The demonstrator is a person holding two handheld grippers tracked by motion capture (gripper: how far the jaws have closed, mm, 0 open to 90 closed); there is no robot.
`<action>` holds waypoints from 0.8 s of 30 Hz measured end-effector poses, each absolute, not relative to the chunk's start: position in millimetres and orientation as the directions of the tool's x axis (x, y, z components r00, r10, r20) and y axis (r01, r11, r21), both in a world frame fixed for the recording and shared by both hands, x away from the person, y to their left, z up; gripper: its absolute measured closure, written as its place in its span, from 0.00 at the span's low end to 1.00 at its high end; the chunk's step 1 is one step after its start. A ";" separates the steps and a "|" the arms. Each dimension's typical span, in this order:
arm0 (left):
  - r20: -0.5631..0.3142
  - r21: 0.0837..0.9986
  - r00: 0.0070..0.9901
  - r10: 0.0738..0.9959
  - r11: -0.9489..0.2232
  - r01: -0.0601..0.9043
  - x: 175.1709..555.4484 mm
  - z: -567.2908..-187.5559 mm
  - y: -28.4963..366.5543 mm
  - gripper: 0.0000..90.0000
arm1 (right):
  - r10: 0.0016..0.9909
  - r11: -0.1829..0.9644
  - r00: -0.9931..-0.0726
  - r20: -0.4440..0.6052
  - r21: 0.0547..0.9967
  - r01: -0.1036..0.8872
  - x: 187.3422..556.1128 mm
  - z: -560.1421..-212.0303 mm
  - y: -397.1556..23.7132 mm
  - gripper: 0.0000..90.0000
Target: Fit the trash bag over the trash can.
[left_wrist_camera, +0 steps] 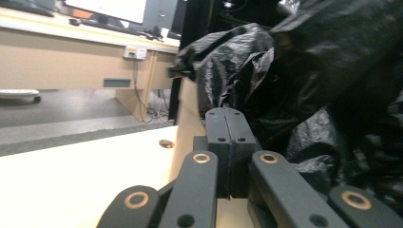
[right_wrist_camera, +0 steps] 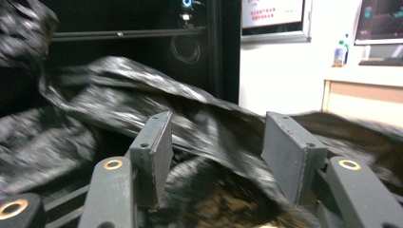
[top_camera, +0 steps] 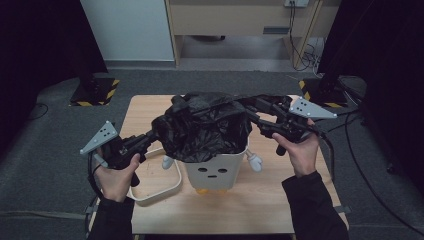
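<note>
While the black bag drapes over the white bin at table centre, the left gripper sits at the bag's 8 o'clock edge, jaws pressed fully together; whether film is pinched between them cannot be told. The right gripper sits at the bag's 2 o'clock, jaws apart with bag film lying loose between them, unpressed. A white ring lies on the pale wooden table at the bin's 9 o'clock. Grey carpet surrounds the table. A wooden desk stands at 12 o'clock, cables beside it.
</note>
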State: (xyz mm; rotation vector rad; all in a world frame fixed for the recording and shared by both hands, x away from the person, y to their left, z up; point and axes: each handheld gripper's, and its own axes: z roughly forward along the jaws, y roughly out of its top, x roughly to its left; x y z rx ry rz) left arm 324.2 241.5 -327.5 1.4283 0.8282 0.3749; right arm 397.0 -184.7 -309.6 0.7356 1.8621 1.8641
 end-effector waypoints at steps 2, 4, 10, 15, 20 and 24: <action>-0.284 0.956 0.668 0.688 0.150 0.252 326.7 -329.5 245.8 1.00 | 0.623 -0.035 -0.776 0.096 0.995 0.095 400.6 -312.7 -186.4 0.49; -0.287 0.954 0.655 0.699 0.150 0.258 329.2 -331.7 248.5 1.00 | 0.617 -0.033 -0.780 0.109 0.993 0.113 404.3 -315.6 -187.2 0.50; -0.295 0.952 0.655 0.695 0.155 0.265 336.4 -337.9 246.2 1.00 | 0.539 -0.067 -0.824 0.176 0.984 0.166 408.8 -320.3 -184.5 0.78; -0.307 0.951 0.631 0.713 0.197 0.240 335.8 -337.9 247.1 0.79 | 0.521 -0.064 -0.836 0.171 0.985 0.162 406.0 -316.2 -187.6 0.99; -0.279 0.960 0.612 0.740 0.223 0.168 327.9 -329.8 255.7 0.55 | 0.527 -0.075 -0.837 0.146 0.989 0.125 398.3 -307.9 -193.6 1.00; -0.243 0.969 0.613 0.752 0.224 0.109 316.7 -320.0 259.1 0.43 | 0.532 -0.068 -0.836 0.131 0.991 0.112 394.6 -302.1 -195.9 1.00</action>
